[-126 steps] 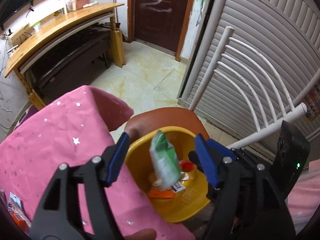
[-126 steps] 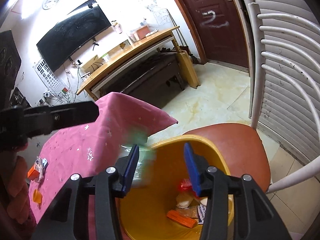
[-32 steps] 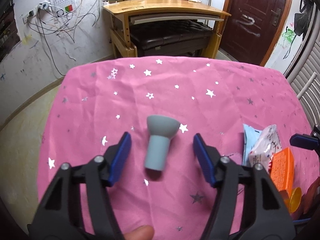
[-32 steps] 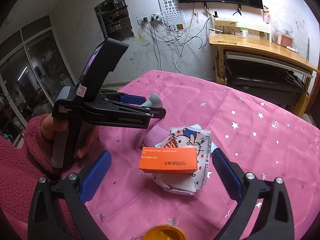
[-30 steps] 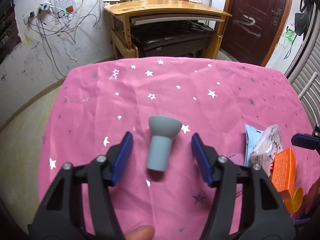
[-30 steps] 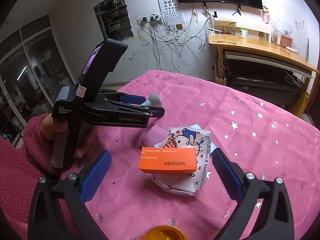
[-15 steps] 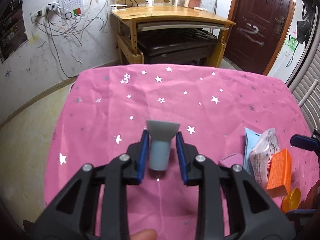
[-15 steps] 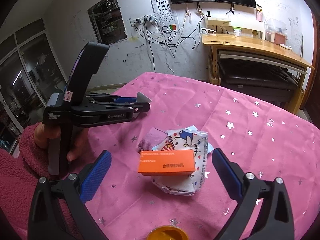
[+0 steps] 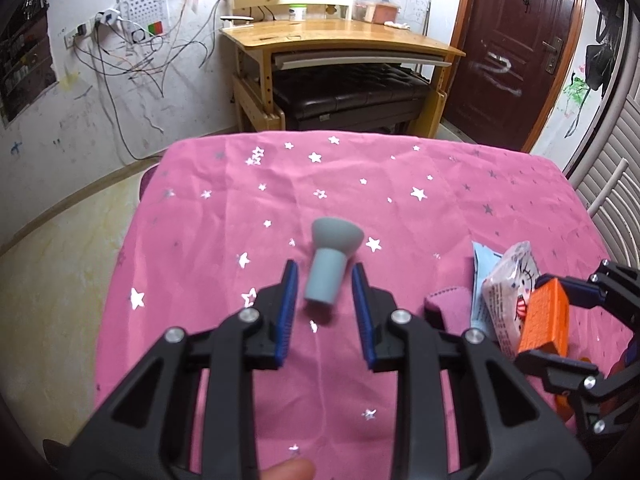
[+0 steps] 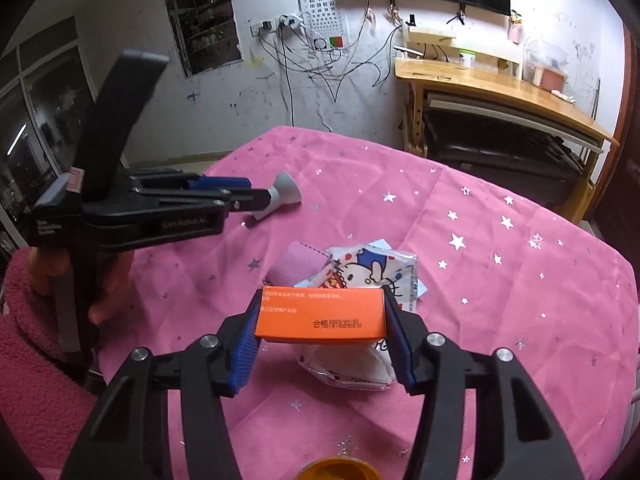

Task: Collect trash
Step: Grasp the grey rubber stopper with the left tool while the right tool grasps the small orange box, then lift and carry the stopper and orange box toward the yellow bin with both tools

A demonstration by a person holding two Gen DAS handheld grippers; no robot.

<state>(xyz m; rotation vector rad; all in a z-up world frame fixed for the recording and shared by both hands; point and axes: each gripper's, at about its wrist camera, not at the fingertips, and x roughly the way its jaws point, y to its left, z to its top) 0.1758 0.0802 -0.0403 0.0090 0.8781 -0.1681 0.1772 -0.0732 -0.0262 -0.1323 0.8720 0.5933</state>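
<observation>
Between the closing right hand-held gripper (image 10: 320, 334) pads: orange box (image 10: 320, 314).

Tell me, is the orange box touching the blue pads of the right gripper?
Touching. In the right wrist view the orange box fills the space between the closing right gripper, both blue pads flush against its ends.

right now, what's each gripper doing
left gripper: shut on the grey stopper
right gripper: jaws closing, pads on both ends of the orange box
</observation>
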